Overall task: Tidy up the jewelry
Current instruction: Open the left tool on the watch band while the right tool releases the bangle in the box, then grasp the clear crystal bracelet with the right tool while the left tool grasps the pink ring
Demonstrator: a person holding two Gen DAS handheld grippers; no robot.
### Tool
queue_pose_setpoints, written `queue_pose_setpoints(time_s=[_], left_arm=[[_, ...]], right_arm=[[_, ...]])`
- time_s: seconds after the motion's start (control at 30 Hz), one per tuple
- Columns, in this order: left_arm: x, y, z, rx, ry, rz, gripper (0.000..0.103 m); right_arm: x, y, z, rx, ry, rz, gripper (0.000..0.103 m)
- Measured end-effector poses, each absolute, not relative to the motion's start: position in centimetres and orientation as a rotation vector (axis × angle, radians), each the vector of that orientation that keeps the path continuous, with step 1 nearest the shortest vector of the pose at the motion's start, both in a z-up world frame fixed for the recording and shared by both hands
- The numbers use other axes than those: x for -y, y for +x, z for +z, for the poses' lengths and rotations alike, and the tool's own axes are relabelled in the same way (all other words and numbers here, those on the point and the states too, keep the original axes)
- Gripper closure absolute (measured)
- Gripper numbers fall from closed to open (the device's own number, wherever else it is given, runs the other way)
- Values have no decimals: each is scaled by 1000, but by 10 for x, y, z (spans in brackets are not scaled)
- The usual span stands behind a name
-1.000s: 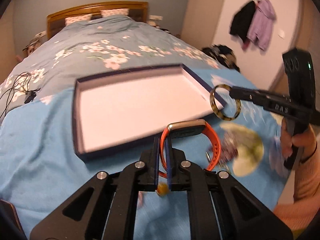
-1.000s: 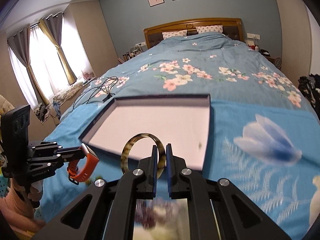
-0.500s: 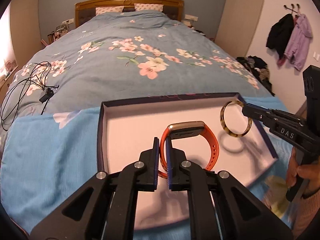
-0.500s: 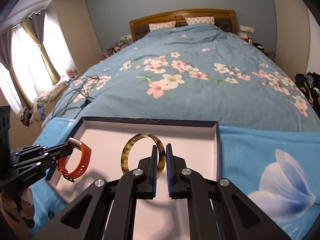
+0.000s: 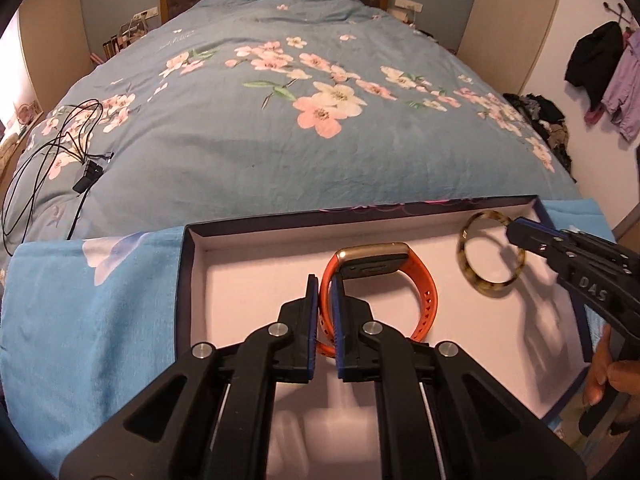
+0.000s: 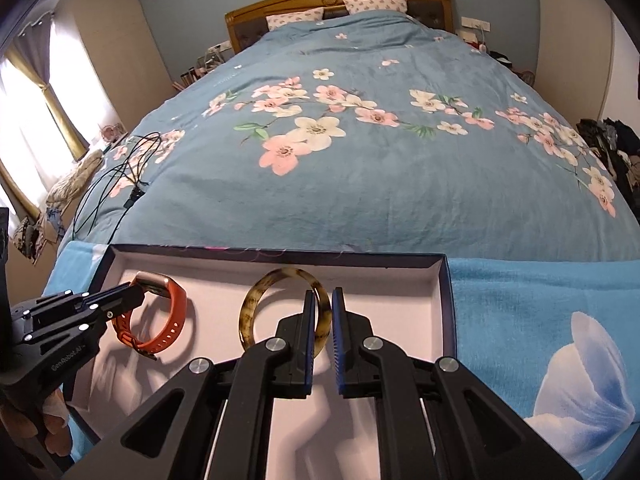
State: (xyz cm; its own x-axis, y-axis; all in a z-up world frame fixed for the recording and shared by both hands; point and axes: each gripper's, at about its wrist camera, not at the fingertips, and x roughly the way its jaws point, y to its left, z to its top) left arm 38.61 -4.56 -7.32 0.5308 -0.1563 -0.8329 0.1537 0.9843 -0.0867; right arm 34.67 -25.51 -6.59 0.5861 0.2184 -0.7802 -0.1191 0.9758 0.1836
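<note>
Both pieces hang over the tray [image 5: 188,280] at lower frame, seemingly unplaced: left tool [image 5: 325,292] pinches the orange watch [image 5: 424,292], right tool [image 6: 322,312] clamps the bangle [image 6: 256,300].

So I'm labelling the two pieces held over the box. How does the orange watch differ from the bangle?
The orange watch is a soft strap with punched holes and a gold-toned case; the bangle is one rigid, plain ring.
The watch is bright orange, the bangle mottled brown and yellow tortoiseshell.
The left tongs hold the watch, the right tongs the bangle.
Both stand on edge over the white floor of the box.
</note>
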Motion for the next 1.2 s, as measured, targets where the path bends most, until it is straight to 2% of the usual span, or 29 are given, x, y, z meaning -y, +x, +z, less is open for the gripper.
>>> queue_pose_setpoints(time_s=[0.1, 0.2, 0.33, 0.4, 0.47, 0.5, 0.6, 0.83, 1.03, 1.2], left_arm=[[46, 393, -78, -1008, -10, -171, 96], [47, 396, -81, -1020, -22, -159, 94], [44, 392, -78, -998, -32, -169, 72], [41, 382, -72, -964, -25, -157, 72], [38, 367, -62, -917, -17, -162, 60], [36, 355, -55, -881, -2, -159, 59], [33, 321, -37, -795, 33, -189, 52], [31, 235, -22, -712, 82, -317, 50], [21, 176, -39, -710, 98, -349, 50], [15, 147, -54, -731, 97, -351, 50]], right_arm=[[256, 350, -68, -936, 129, 196, 96], [257, 349, -67, -929, 132, 193, 88], [256, 334, -56, -878, 114, 228, 81], [259, 316, -46, -838, 100, 262, 75], [261, 297, -36, -803, 89, 303, 72], [263, 284, -31, -786, 78, 331, 68], [267, 244, -19, -737, 27, 394, 66], [278, 169, -31, -742, -39, 461, 66], [292, 146, -65, -825, -15, 435, 67], [299, 137, -79, -852, 21, 411, 72]])
